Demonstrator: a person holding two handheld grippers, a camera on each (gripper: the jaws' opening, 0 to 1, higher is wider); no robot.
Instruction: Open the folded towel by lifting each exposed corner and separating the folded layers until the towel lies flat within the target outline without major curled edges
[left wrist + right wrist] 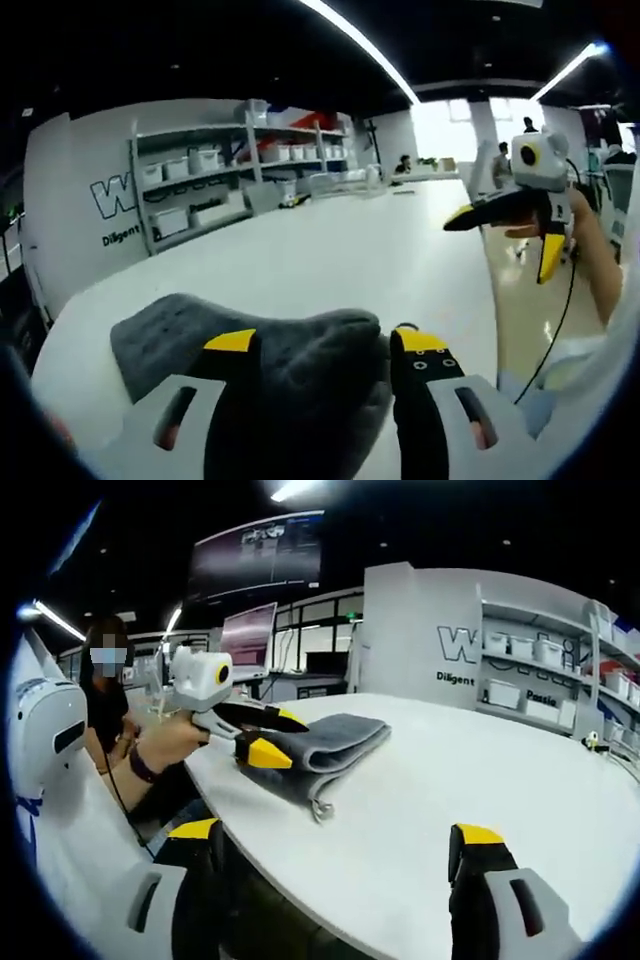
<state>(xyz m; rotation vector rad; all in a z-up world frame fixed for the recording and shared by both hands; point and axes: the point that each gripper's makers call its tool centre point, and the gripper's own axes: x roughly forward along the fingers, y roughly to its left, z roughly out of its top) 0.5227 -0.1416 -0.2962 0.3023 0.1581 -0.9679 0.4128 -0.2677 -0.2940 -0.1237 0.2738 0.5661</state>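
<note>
the left gripper (262,735) pinched the folded grey towel (300,370) at the desk (330,260) edge; the right gripper (335,845) hung spread.

A large "W" (456,643) stands on the white wall panel (420,630) beside the shelves. Under it, small print (455,678) reads "Diligent"; further lettering behind the shelves is too blurred to read.
</note>
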